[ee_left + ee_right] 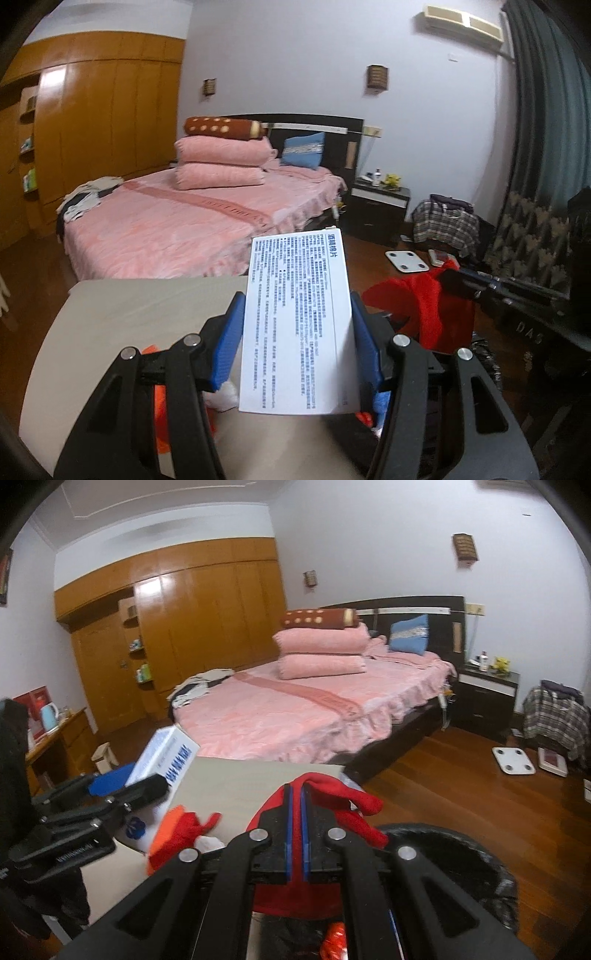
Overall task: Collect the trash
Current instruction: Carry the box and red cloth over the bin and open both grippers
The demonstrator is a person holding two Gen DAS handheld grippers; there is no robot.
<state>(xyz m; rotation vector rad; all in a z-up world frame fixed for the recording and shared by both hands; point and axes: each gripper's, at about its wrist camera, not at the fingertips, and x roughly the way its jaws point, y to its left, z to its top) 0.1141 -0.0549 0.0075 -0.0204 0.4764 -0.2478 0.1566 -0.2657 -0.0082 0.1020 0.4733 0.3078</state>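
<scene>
Up close in the left wrist view, the left tongs (297, 332) clamp a white box (299, 325) by its long sides above the beige surface (147, 306); its print is too small to read. Orange and white scraps (221, 395) lie half hidden beneath.

From the right wrist view, the right tongs (295, 812) pinch red cloth (332, 797), jaws nearly together. A black-lined bin (461, 864) sits below right, partly cut off.
</scene>
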